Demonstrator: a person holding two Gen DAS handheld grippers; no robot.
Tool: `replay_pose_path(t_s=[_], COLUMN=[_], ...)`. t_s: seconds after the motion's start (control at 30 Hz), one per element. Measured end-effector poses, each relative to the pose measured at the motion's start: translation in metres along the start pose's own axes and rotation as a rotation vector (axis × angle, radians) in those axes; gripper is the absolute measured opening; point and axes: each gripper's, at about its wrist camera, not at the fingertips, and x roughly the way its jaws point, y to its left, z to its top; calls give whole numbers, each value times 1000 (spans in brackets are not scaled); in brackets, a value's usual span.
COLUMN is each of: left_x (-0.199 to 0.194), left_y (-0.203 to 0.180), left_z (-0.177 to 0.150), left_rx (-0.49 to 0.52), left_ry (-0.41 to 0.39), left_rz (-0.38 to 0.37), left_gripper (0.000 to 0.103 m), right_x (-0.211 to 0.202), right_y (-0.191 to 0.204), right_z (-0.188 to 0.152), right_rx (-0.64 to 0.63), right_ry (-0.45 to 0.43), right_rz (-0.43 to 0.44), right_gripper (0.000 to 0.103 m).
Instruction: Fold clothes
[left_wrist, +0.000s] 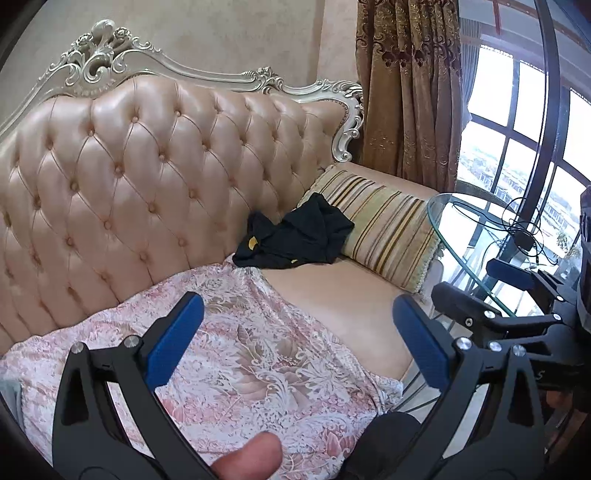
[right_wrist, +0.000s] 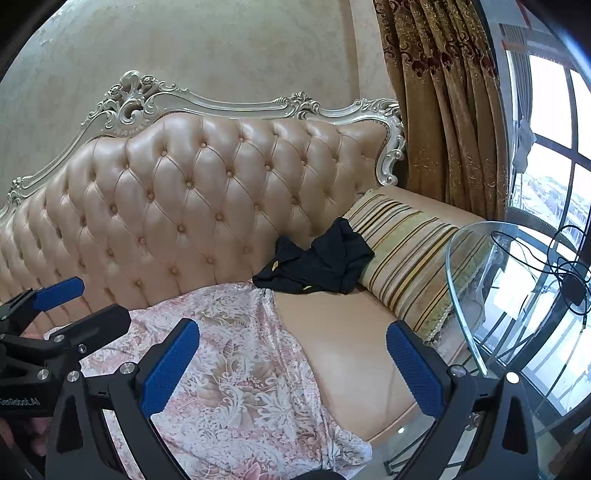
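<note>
A crumpled black garment (left_wrist: 295, 240) (right_wrist: 317, 266) with small yellow marks lies at the back of the sofa seat, against the tufted backrest and partly on a striped cushion (left_wrist: 384, 229) (right_wrist: 410, 254). My left gripper (left_wrist: 297, 332) is open with nothing between its blue pads, hovering over the seat well short of the garment. My right gripper (right_wrist: 293, 365) is also open and holds nothing, at about the same distance. Each gripper shows in the other's view: the right gripper (left_wrist: 465, 280) at the right edge, the left gripper (right_wrist: 101, 301) at the left edge.
A pink floral cover (left_wrist: 240, 350) (right_wrist: 236, 369) drapes the left part of the beige seat (left_wrist: 343, 295). A round glass table (left_wrist: 461, 229) (right_wrist: 480, 295) with black cables stands to the right, close to the sofa's front. Brown curtains (left_wrist: 406, 92) and a window are behind it.
</note>
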Motion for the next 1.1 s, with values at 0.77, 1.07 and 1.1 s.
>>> replay_pose_path(t_s=[0.77, 1.07, 1.1], left_x=[30, 31, 31], left_y=[6, 6, 6], left_z=[-10, -11, -10], left_rx=[31, 38, 38], left_ry=[14, 14, 15], left_rz=[6, 4, 4], left_gripper=[102, 102, 102], right_x=[20, 22, 21], right_y=[-6, -7, -6], right_z=[0, 0, 0], right_rx=[18, 22, 22], right_ry=[26, 26, 26], right_rz=[19, 24, 25], right_gripper=[102, 102, 102])
